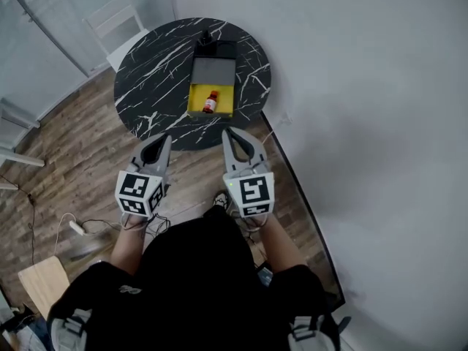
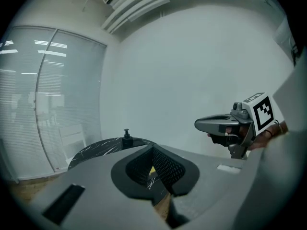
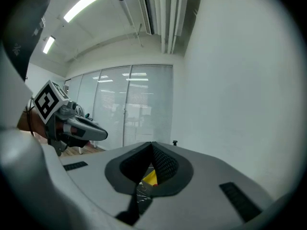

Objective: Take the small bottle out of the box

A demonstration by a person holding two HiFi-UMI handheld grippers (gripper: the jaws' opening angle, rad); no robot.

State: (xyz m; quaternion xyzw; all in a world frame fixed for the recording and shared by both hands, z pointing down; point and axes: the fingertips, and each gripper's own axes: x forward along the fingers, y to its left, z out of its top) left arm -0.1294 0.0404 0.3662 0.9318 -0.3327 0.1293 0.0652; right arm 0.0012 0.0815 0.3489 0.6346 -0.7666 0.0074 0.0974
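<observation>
Head view: our left gripper (image 1: 166,137) and right gripper (image 1: 227,131) have jaws pressed together, empty. Unopened, we risk shoving the small bottle (image 1: 210,102) aside.

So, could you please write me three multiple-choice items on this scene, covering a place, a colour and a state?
1. Where is the small red bottle?
A. on the wooden floor
B. in the open yellow-lined box
C. in a claw

2. The round marble table is:
A. black with white veins
B. plain white
C. green

3. The left claw and right claw are:
A. both shut, empty
B. both wide open
C. shut on the bottle

B: it lies inside the box.
A: pale veins cross the dark top.
A: each claw's tips meet with nothing between.
</observation>
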